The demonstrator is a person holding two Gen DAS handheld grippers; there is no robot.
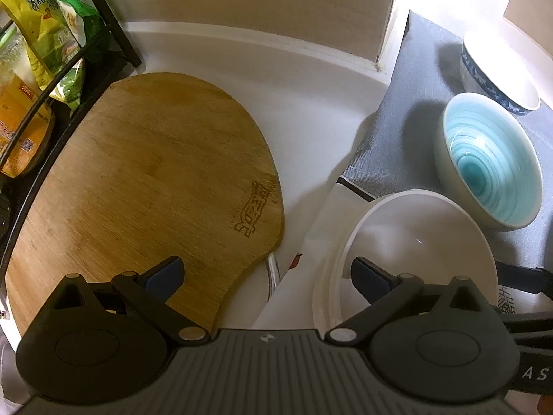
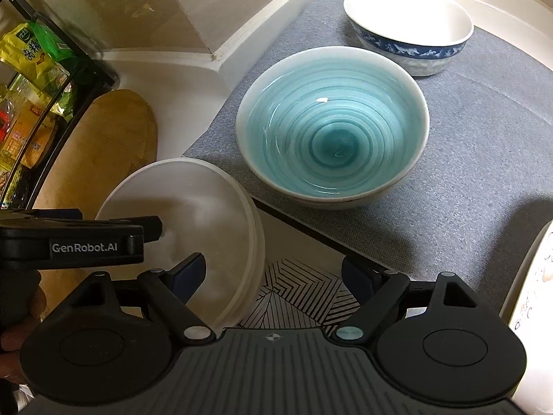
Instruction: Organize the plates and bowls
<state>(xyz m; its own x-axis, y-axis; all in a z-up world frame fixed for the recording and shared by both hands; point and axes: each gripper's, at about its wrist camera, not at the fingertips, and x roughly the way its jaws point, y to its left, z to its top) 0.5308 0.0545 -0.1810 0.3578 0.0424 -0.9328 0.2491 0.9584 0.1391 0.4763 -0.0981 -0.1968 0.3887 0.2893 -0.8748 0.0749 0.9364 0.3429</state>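
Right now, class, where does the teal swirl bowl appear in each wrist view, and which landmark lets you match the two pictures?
Left wrist view: the teal swirl bowl sits at the right edge, on the grey mat.
Right wrist view: the teal swirl bowl fills the centre, on the same mat.
Shared landmark: the blue-patterned bowl, just beyond it in both.

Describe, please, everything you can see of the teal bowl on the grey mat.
The teal bowl is a glazed, ceramic-looking piece with a pale, off-white outside and rim, and concentric turquoise rings darkening toward the centre. It sits upright and empty on the grey mat, between the blue-patterned bowl and the white plates. Neither claw touches it.
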